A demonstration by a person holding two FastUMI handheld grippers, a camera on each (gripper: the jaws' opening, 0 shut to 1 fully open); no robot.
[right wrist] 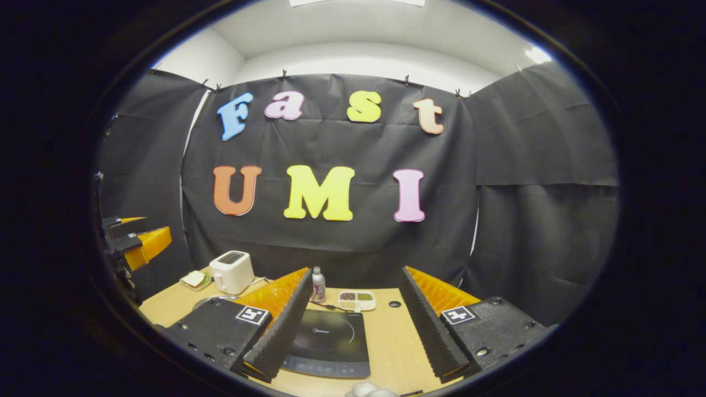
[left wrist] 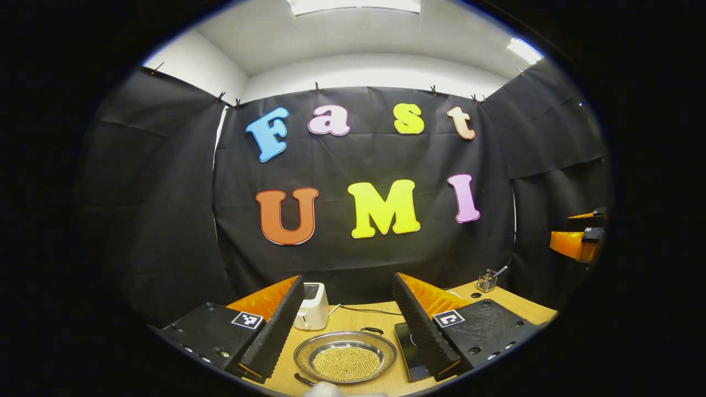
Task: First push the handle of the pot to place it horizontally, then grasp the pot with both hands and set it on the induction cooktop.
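Item: shallow round steel pot [left wrist: 346, 357] on your wooden counter [left wrist: 358, 320], beside the black glass induction cooktop [right wrist: 329, 342], both grippers' jaws spread wide, empty, poised for approach.

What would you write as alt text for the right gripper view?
The right gripper hangs open above a black induction cooktop on a wooden table. Behind the cooktop stand a small bottle and a divided tray; a white toaster sits far left, with the left gripper at the edge.
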